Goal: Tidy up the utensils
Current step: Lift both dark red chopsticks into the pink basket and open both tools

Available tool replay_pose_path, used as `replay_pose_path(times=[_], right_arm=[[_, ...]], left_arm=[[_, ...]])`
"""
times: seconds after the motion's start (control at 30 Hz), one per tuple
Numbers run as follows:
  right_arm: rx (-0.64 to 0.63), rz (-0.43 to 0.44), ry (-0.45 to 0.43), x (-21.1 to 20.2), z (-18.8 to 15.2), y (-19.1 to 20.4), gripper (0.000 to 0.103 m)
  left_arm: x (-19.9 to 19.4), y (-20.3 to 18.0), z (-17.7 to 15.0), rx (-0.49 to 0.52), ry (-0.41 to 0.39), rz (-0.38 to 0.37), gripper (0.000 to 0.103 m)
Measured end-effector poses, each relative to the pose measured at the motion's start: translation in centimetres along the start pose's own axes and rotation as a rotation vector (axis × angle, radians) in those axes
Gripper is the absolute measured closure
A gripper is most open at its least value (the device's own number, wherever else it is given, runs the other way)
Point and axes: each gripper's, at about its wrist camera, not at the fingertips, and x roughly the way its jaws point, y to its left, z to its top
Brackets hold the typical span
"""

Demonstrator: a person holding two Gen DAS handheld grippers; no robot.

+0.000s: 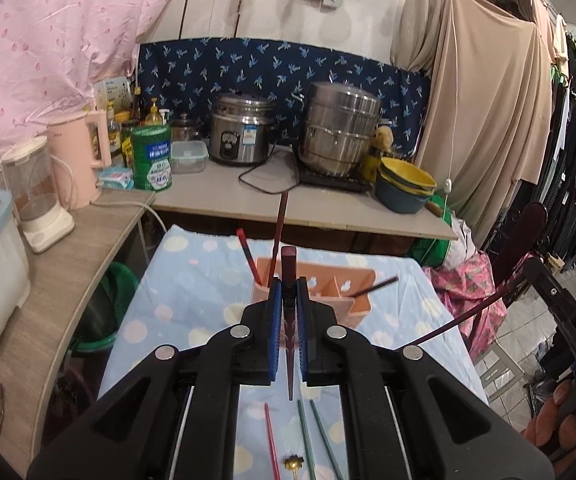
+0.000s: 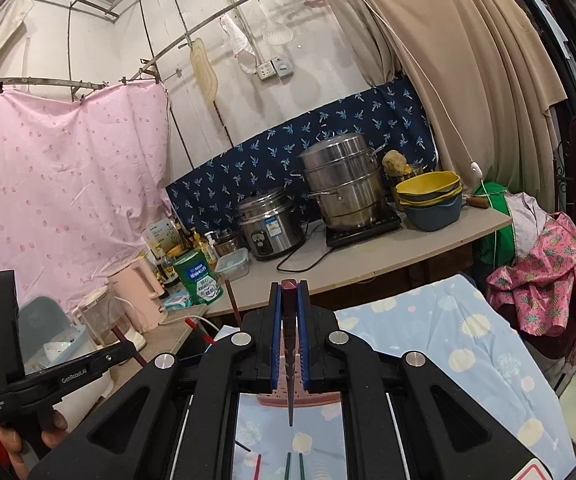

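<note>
- Your left tongs [image 1: 289, 294] are clamped on a dark maroon square-sectioned chopstick [image 1: 289, 268]; its blunt end sticks up past the blue pads and its tapered tip hangs below them.
- Just beyond those tongs stands a salmon-pink plastic utensil holder with compartments [image 1: 327, 280] on the counter with the pale blue spotted cloth [image 1: 192, 280].
- In the holder's left compartment stand a red chopstick [image 1: 248, 254] and a second dark maroon chopstick [image 1: 280, 232]; a dark chopstick [image 1: 375, 285] leans out of a right compartment.
- Nearer to you on the cloth lie a loose red chopstick [image 1: 272, 440] and two green chopsticks [image 1: 313, 436].
- Your right tongs [image 2: 289, 312] are pressed together on another dark maroon chopstick [image 2: 289, 292], held the same way, blunt end up.
- In the right wrist view, your left hand [image 2: 20, 444] grips the other tool's black handle at the lower left, and the pink holder shows only partly below the right tongs.
</note>
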Motion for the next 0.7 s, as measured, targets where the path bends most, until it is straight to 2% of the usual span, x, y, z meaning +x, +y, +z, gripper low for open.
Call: replay_pose_path(times=[0.17,0.3,0.43,0.53,0.7], right_arm=[[0.004,0.013,-0.041,1.7,1.7,0.7,0.095],[0.014,0.026,-0.089,3.2,3.1,0.9,0.095],[0.024,0.03,-0.121,5.0,3.9,0.8,0.095],[0.045,0.024,-0.12,6.8,4.1,0.5,0.095],[0.044,0.013,-0.072,9.5,3.2,0.3,0.095]], left_arm=[[-0.3,-0.3,3.2,0.003,-0.072,0.002,0.096],[-0.7,-0.6,5.9,0.017,-0.161,0.017,0.096],[-0.3,-0.6,7.4,0.024,-0.231,0.025,0.096],[1.0,-0.5,8.0,0.021,-0.246,0.03,0.096],[4.1,0.0,7.7,0.016,-0.195,0.049,0.096]])
